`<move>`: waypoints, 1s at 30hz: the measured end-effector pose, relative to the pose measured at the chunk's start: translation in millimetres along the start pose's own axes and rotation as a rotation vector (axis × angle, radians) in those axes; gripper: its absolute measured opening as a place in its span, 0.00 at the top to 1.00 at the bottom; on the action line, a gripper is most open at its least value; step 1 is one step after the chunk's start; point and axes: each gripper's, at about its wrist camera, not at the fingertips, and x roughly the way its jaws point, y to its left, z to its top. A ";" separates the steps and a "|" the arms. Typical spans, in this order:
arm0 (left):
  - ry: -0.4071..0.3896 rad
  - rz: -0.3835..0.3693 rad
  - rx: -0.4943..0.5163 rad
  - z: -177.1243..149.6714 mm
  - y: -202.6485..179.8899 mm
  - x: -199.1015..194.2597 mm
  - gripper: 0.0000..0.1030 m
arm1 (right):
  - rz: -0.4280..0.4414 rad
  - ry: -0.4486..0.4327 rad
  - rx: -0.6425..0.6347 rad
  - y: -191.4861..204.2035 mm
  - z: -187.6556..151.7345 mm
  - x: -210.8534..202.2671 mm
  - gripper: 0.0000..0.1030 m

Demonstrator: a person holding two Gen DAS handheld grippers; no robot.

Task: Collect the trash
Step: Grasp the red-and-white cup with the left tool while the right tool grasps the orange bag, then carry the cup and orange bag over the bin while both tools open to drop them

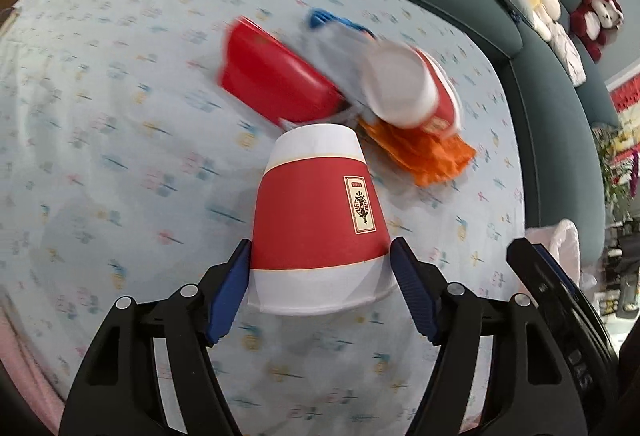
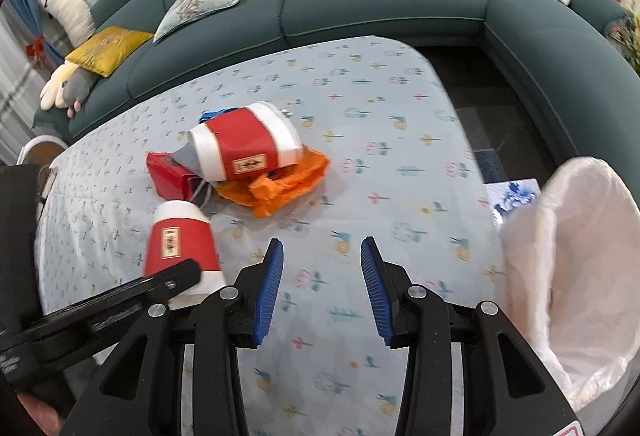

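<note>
The left claw (image 1: 320, 296) is showing black angular arms with cut-out openings, round silver screws at the joints, and ribbed blue pads (image 1: 228, 300) lining its fingers. The right claw (image 2: 322, 292) is wearing the same black frame, silver screws and ribbed blue pads (image 2: 269, 292).

Soft, even daylight is filling both views, and nothing is glaring. In the left wrist view, motion blur is smearing the pile of red and orange trash (image 1: 344, 91) and the pale blue flower-printed tablecloth (image 1: 120, 139), while the red-and-white paper cup (image 1: 320, 220) between the fingers is staying sharp. A faint shadow is lying under it. Fisheye distortion is bending the curved dark teal sofa (image 2: 384, 7), and black vignetting is ringing the corners.
</note>
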 end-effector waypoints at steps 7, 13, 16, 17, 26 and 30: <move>-0.082 0.080 -0.009 25.1 26.8 -21.5 0.35 | 0.027 0.023 -0.051 35.2 17.8 31.2 0.61; -0.114 0.101 -0.015 47.1 37.1 -24.9 0.35 | 0.022 0.041 -0.084 51.9 33.8 55.8 0.61; -0.116 0.102 -0.012 52.9 36.0 -22.5 0.35 | 0.007 0.060 -0.097 53.8 38.2 68.6 0.61; -0.116 0.101 -0.011 54.1 35.0 -21.2 0.35 | 0.002 0.068 -0.099 53.4 38.8 72.1 0.61; -0.112 0.086 0.000 50.3 25.5 -21.0 0.35 | 0.003 0.103 -0.112 43.4 29.4 79.3 0.87; -0.112 0.079 0.009 42.6 18.5 -26.1 0.35 | 0.024 0.086 -0.102 39.4 21.8 60.2 0.88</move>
